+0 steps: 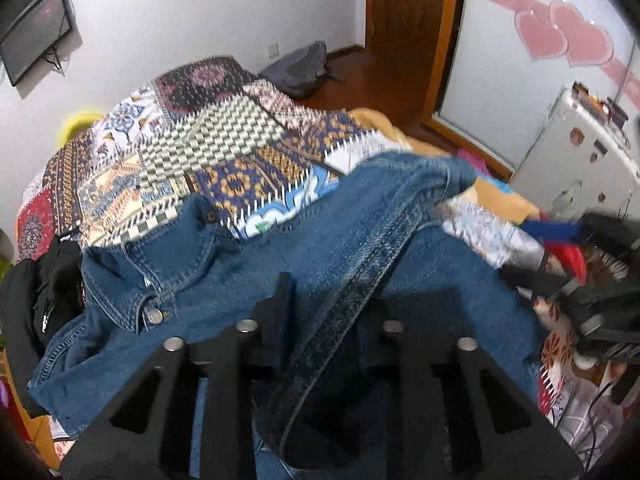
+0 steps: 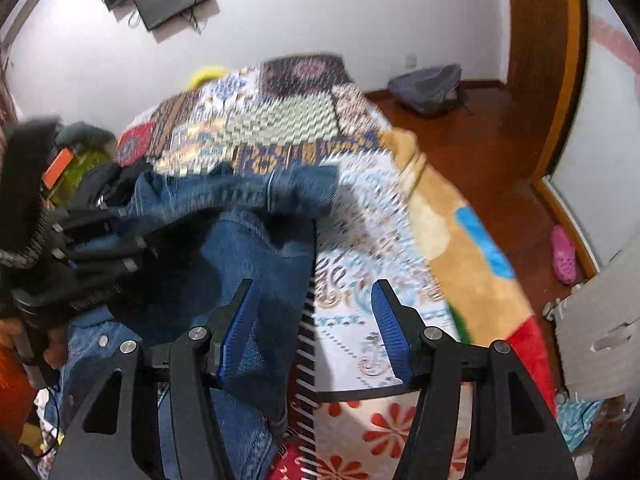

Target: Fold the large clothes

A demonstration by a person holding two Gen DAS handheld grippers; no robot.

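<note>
Left gripper (image 1: 320, 308) pinching the denim jacket (image 1: 280, 264), right gripper (image 2: 316, 332) spread wide above the patchwork bed (image 2: 280, 128), jacket bunched.

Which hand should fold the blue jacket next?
Probably left. The left tool is buried in the denim jacket and seems to hold it, while the right tool is open, empty, beside it.

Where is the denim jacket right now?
The denim jacket lies on the patchwork bedspread at the near edge of the bed, draped over the left gripper. In the right wrist view it is left of centre, beside the open right gripper.
</note>
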